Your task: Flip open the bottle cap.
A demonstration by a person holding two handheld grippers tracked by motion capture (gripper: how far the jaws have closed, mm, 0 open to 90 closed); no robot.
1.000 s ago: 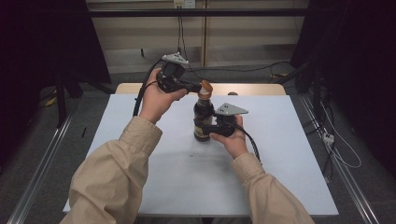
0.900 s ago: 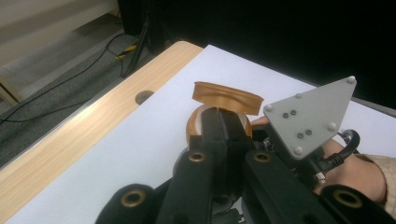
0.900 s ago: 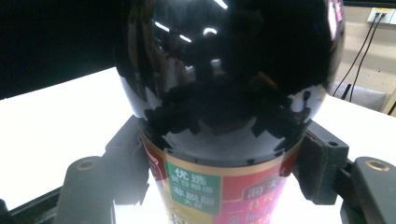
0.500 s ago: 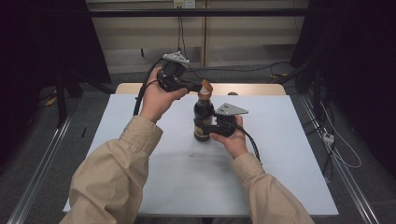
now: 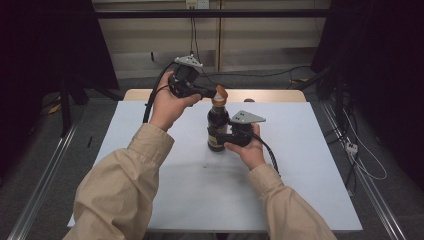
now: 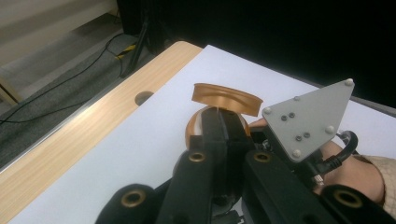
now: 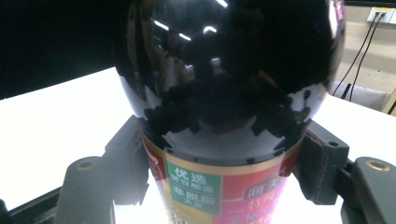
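Barely any shift since half a second back: both tools where they were. Left tool pinched shut on flip cap, cap tilted up off bottle top. Right tool clamped around bottle at label. Bottle upright, mid white desk.

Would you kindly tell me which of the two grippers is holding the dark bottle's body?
The right gripper: its fingers clamp the dark glass bottle at its label, while the left gripper pinches the orange flip cap.
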